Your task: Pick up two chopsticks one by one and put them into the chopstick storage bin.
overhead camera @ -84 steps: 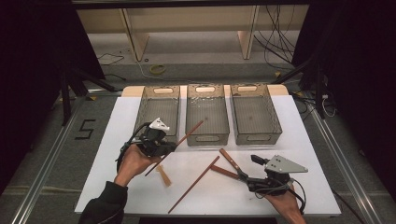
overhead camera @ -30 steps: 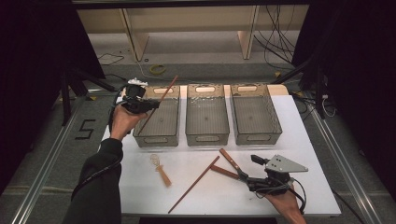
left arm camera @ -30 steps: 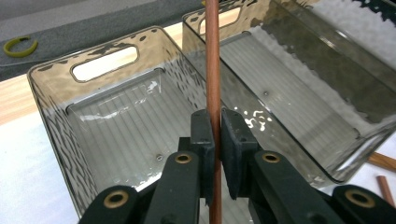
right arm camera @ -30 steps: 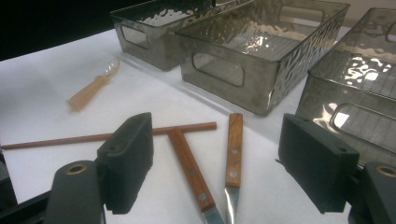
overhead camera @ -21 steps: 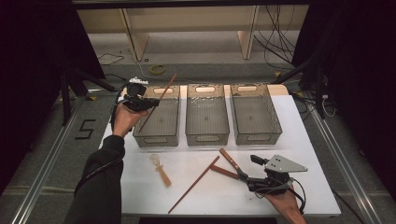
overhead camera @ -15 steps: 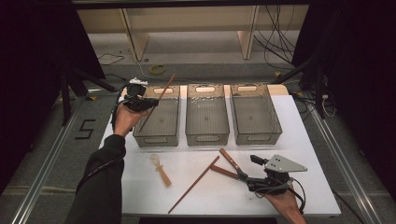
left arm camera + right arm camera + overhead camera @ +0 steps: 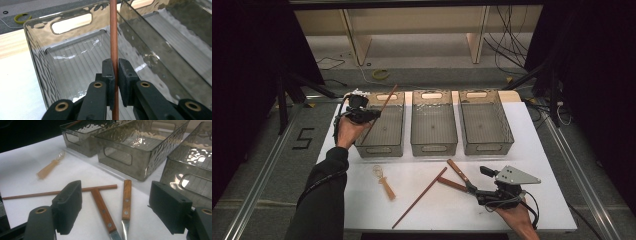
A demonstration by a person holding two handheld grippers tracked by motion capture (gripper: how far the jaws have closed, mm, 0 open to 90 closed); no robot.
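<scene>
Above the left bin [image 7: 382, 125], the left gripper [image 7: 114, 72] has its jaws clamped on a chopstick [image 7: 114, 30]; right gripper [image 7: 115, 207] jaws stand apart.

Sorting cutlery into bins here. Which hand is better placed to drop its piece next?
Left. The left gripper is shut on a chopstick above the left bin; the right gripper rests open on the table by the knives.

I have one thin reddish-brown wooden chopstick [image 7: 114, 37] pinched between the pads of my left gripper [image 7: 114, 75]. It is straight and smooth, and it slants over the leftmost clear bin [image 7: 382, 140], its far tip [image 7: 395, 87] reaching up past the bin's back rim, its lower end inside the bin.
</scene>
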